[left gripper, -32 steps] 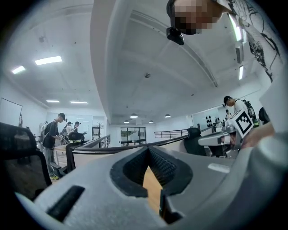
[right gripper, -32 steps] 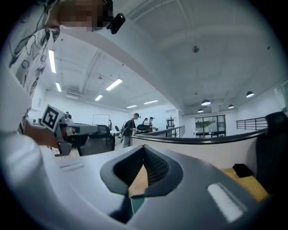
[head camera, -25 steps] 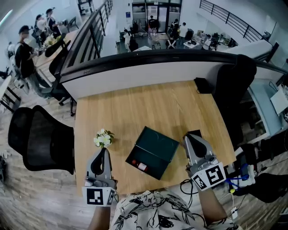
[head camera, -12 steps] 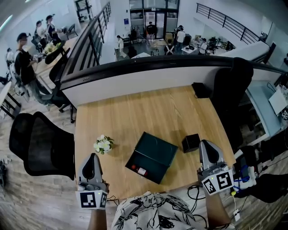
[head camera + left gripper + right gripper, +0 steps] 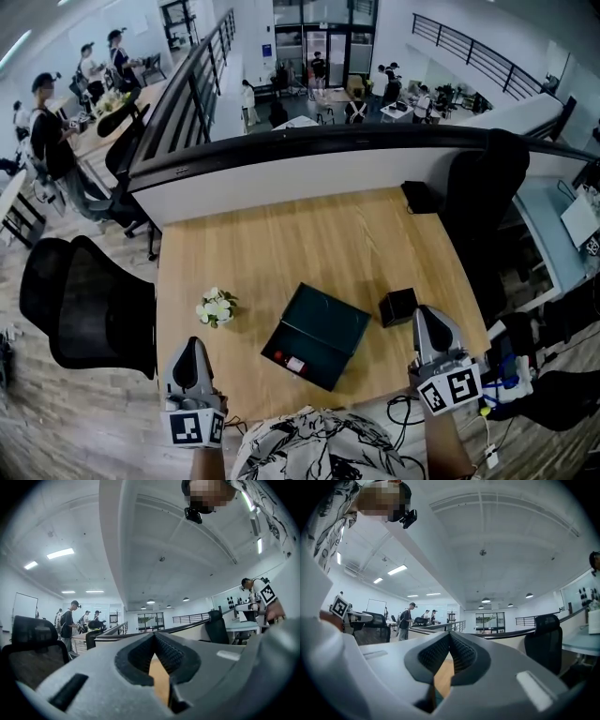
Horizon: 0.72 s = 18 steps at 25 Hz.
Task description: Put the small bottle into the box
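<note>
Desk [image 5: 281, 239] holds one box [image 5: 319, 335], one black cube [image 5: 398, 307], one flower bunch [image 5: 216, 307].

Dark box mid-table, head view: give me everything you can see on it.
The dark box is flat, rectangular and dark green-black with a matte top. A small red-and-white label sits at its near edge. It appears closed, though no seam can be made out. It lies flat on the wooden table, turned diagonal to the table's edges, between the flowers and the black cube, touching neither. The left gripper and right gripper are both clear of it.
</note>
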Available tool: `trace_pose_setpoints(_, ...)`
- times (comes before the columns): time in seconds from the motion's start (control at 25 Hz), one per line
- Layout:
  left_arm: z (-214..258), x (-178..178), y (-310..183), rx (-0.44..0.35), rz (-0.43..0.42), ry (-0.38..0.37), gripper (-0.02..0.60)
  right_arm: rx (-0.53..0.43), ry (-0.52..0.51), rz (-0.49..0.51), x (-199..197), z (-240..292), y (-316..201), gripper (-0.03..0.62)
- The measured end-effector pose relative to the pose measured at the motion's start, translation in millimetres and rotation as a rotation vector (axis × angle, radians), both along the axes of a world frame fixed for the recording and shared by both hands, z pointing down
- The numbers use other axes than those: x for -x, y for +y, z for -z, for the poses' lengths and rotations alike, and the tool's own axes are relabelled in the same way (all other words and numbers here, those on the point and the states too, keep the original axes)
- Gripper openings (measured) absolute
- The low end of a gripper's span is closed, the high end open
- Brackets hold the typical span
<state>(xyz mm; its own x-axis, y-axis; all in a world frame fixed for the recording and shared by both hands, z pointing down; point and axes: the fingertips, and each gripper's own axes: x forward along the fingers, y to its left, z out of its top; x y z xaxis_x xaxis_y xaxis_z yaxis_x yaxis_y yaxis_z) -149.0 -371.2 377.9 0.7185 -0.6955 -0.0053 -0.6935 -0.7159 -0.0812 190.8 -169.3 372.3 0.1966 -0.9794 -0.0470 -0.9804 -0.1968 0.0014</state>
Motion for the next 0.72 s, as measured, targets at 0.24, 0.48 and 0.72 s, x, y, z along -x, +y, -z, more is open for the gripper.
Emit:
trace_pose_setpoints(0.24,2.9,-8.4,0.8,-0.010,-0.017,-0.006,0.002,0.000,-0.007,0.010,2.3,0.3,-4.5,0.005)
trace_pose_setpoints(0.48,4.6,-13.3,1.1,-0.013,-0.027,0.003,0.002,0.010,0.021,0.026,8.0,1.1,-8.6,0.005)
trace_pose_setpoints(0.72,5.5,-10.3,1.0,-0.009,-0.027,0.007,0.002,0.018,0.026,0.032,11.4,2.4,-11.9,0.005)
